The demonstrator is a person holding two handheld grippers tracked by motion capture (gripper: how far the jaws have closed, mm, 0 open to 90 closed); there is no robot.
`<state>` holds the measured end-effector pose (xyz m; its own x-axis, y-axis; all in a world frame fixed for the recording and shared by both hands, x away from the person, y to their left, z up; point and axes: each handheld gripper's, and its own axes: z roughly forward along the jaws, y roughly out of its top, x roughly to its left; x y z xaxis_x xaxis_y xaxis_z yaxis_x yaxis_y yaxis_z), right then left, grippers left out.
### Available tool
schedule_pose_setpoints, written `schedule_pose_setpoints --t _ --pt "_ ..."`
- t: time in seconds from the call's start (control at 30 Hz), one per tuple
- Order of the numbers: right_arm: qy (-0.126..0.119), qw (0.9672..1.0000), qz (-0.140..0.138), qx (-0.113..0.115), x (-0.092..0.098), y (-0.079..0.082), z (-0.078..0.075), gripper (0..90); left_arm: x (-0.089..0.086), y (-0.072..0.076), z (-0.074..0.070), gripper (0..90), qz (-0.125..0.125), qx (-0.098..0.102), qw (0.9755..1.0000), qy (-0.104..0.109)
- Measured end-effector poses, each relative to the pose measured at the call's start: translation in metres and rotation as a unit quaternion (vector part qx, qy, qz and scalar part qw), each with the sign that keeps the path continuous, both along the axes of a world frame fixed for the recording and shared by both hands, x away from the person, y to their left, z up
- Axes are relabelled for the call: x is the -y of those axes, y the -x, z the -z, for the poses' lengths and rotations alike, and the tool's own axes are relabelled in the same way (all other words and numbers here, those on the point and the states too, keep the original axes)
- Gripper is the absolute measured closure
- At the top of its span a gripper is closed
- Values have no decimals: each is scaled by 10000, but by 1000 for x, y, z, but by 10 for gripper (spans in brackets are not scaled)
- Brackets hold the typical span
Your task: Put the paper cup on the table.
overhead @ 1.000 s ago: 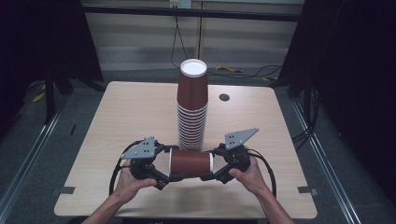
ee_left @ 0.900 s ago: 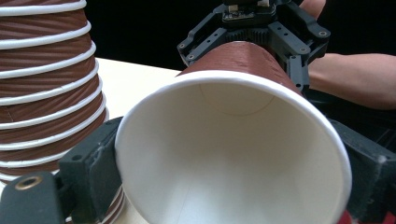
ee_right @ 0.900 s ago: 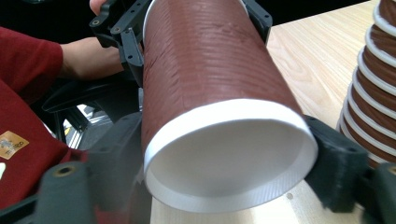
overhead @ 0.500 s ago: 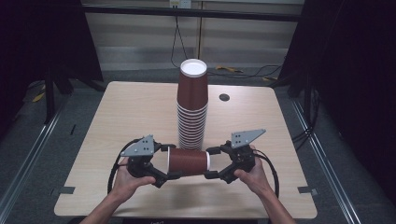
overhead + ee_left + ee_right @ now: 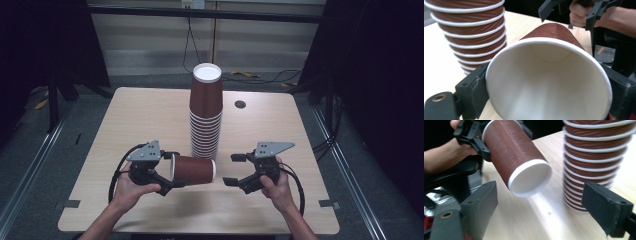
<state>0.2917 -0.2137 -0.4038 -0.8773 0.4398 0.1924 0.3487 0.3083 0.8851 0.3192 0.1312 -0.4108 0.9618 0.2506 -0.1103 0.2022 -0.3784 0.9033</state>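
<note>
Wood table (image 5: 125, 125) w/ cup stack (image 5: 205, 115), dark room behind.

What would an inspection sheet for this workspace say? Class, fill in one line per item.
Surface: wooden table, a small dark disc near its far edge.
Job's things: tall cup stack; one brown cup held sideways.
Clutter: nothing seen.
Grippers: left claw shut on the cup's rim; right claw open, apart from the cup's base.
Cables: black loops trail from both grippers.
Surroundings: dark frame, floor cables behind.
</note>
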Motion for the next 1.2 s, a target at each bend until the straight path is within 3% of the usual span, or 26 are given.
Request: schedule_pose_setpoints --t 0.17,0.2,0.3,0.47,0.8,1.03,1.17,1.2 --pt "34 9994 350 52 9 7 4 138 -3 -3 -1 101 -23 -47 9999 -124" --pt "66 9990 434 54 11 8 5 138 -4 -3 0 101 -59 51 9997 -231" --pt "61 9981 604 39 16 13 9 138 -5 -4 0 101 -86 55 9993 -361" --pt "81 9970 774 -8 22 14 16 138 -7 -7 -1 100 -131 54 9987 -496" --pt "119 9958 903 25 28 15 18 139 -20 -16 -2 101 -394 -86 9953 -883" --pt "173 9953 957 5 28 13 19 138 -31 -18 -4 100 -497 -148 9935 -1011" --pt "218 9951 961 44 26 14 18 139 -40 -20 -7 100 -624 -95 9917 -1122" --pt "234 9950 970 59 25 15 18 139 -44 -23 -8 100 -723 -113 9902 -1188"
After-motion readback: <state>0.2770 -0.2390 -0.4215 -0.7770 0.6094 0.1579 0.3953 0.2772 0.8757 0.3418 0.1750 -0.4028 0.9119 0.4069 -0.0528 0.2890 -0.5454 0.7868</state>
